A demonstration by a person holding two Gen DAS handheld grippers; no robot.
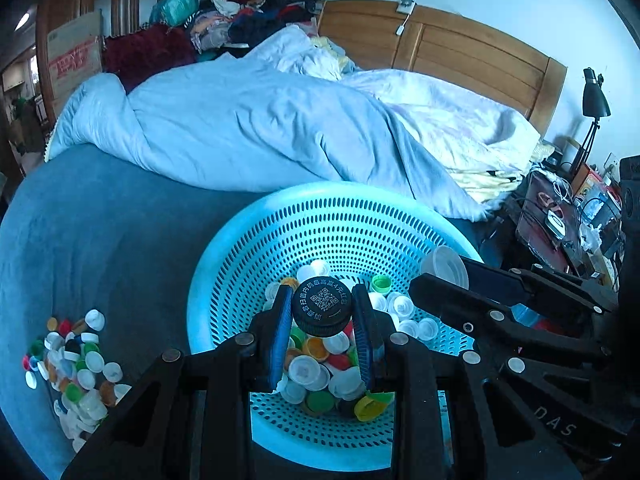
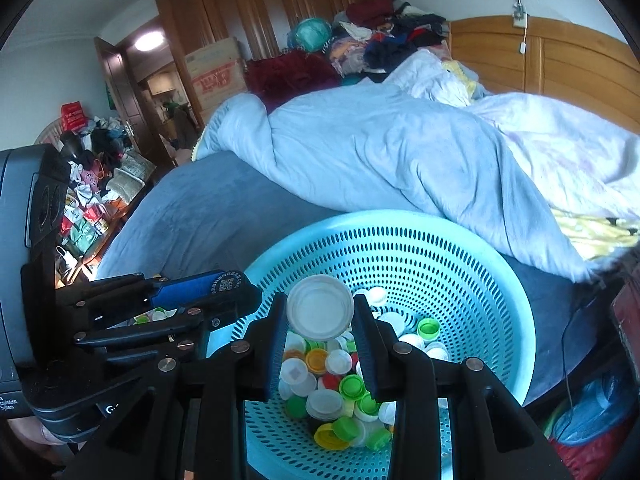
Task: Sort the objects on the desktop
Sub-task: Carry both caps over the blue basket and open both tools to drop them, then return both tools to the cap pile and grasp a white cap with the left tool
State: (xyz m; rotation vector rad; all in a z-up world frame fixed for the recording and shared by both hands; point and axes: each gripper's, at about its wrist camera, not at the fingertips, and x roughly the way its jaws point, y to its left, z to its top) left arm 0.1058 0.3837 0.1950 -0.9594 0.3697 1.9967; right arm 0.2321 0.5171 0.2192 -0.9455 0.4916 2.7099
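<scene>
Bed — loose caps in left view only

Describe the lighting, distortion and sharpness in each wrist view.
Left wrist view: strong fisheye bending, black corners, a cool blue cast; the black QR-printed bottle cap in the left gripper is sharp.
Right wrist view: the same curvature; a lit ceiling lamp glares in the doorway; the white plastic lid in the right gripper looks slightly washed out.

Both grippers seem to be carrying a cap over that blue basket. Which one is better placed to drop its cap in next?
Probably either; slightly the right. The right gripper holds the white cap over the basket and its heap; the left gripper holds the black cap likewise.
</scene>
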